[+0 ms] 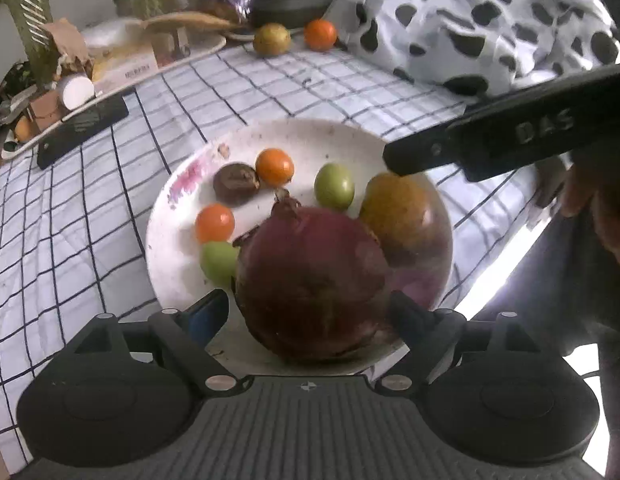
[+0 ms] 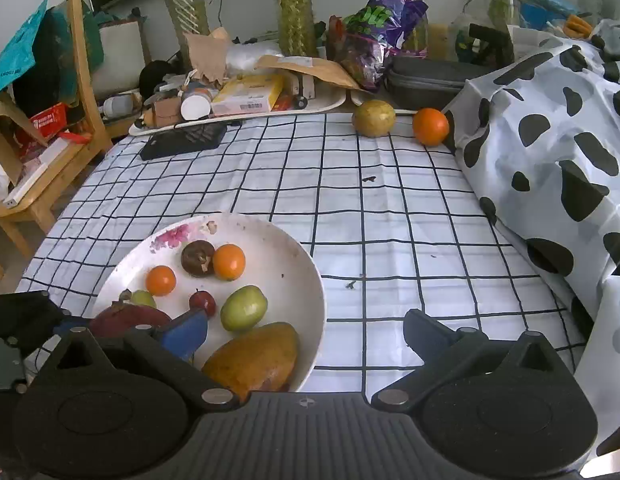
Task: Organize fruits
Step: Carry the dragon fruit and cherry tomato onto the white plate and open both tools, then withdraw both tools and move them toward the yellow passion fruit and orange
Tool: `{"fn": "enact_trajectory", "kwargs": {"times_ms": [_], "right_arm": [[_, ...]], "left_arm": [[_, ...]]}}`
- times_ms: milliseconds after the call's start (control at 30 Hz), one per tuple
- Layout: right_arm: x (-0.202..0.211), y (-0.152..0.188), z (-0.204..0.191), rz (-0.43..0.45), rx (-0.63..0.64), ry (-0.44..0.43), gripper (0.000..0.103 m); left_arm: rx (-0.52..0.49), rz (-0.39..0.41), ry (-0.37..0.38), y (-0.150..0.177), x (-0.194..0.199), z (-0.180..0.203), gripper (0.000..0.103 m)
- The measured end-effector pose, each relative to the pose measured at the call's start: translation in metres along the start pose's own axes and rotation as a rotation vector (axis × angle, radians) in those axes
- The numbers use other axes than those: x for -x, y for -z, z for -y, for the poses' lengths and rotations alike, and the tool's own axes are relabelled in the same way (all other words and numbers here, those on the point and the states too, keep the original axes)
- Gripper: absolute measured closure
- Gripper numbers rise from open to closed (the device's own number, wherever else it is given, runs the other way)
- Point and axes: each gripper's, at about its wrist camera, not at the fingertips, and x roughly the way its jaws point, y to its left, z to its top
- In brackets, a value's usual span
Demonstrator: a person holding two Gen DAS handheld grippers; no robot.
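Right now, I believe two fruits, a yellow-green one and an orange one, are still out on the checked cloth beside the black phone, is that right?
Not quite: the yellow-green fruit and the orange fruit lie on the checked cloth beside the cow-print bag, far from the black phone, as the right wrist view shows.

Dark red pomegranate [image 1: 314, 280] on white plate [image 1: 174, 264] beside mango [image 1: 398, 212]; orange [image 2: 430, 126] on checked cloth.

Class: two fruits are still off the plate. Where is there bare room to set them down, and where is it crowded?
Free: the plate's far side beyond the two oranges; the checked cloth between plate and cow-print bag. Crowded: the plate's near half, around the pomegranate, mango and green fruit; the cluttered tray.
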Motion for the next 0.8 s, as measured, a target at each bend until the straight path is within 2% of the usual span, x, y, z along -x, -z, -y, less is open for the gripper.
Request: {"fn": "enact_trajectory", "kwargs": {"times_ms": [167,333,600,800], "right_arm": [[0.003,0.004,-0.004,-0.003,-0.001,0.002,0.0],[0.009,0.011,-0.013,-0.011,0.021,0.002,0.0],[0.017,0.028,-0.017,-0.039,0.012,0.032,0.0],[0.018,0.032,-0.027,-0.035,0.062,0.045,0.0]], "left_arm": [[0.027,0.049,0.004,0.004,0.021,-0.001,0.017],[0.032,0.085,-0.022,0.008,0.037,0.005,0.017],[0.091,0.112,-0.077,0.01,0.049,-0.001,0.017],[0.155,0.119,-0.113,0.008,0.05,-0.011,0.017]]}}
